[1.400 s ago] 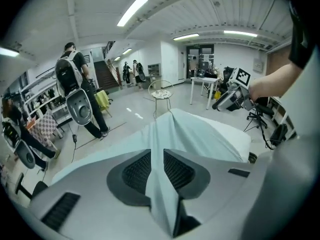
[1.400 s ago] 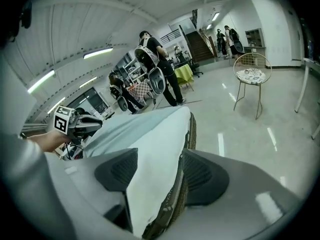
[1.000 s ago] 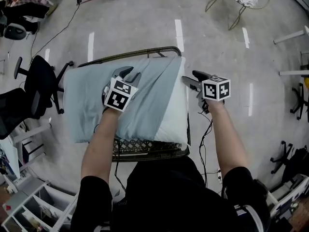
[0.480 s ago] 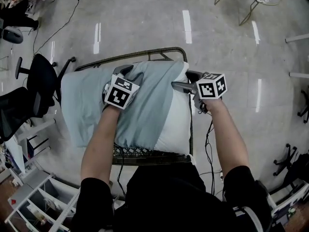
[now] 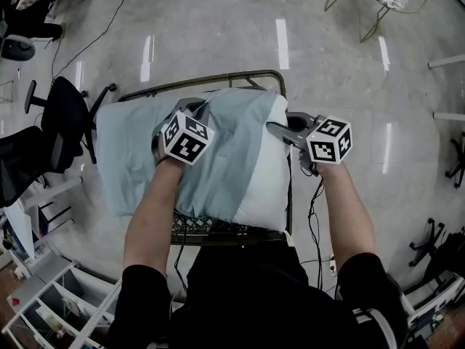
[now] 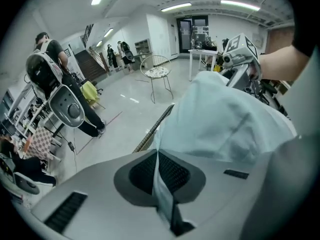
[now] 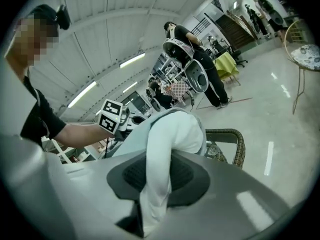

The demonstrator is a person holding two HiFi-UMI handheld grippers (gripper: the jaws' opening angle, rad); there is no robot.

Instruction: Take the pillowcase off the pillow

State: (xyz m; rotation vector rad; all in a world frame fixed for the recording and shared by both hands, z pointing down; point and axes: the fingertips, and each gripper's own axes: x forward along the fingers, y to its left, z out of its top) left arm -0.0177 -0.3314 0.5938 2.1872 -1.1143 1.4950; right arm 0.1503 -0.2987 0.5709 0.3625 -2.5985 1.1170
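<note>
L gripper [image 6: 158, 156] jaws clamped on pillowcase [image 5: 134, 151] fold nr wicker seat [image 5: 218, 231] far edge | R gripper [image 7: 159, 156] jaws just closed on bare pillow [image 5: 265, 187] end, right edge | tip: pull pillowcase leftward, anchor pillow

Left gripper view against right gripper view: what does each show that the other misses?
Only the left: the left gripper shut on a thin fold of pillowcase. Only the right: the right gripper, jaws just closed further, pressing the pillow at its white end. Both: the bunched pillowcase, the wicker frame rim, the round table.
</note>
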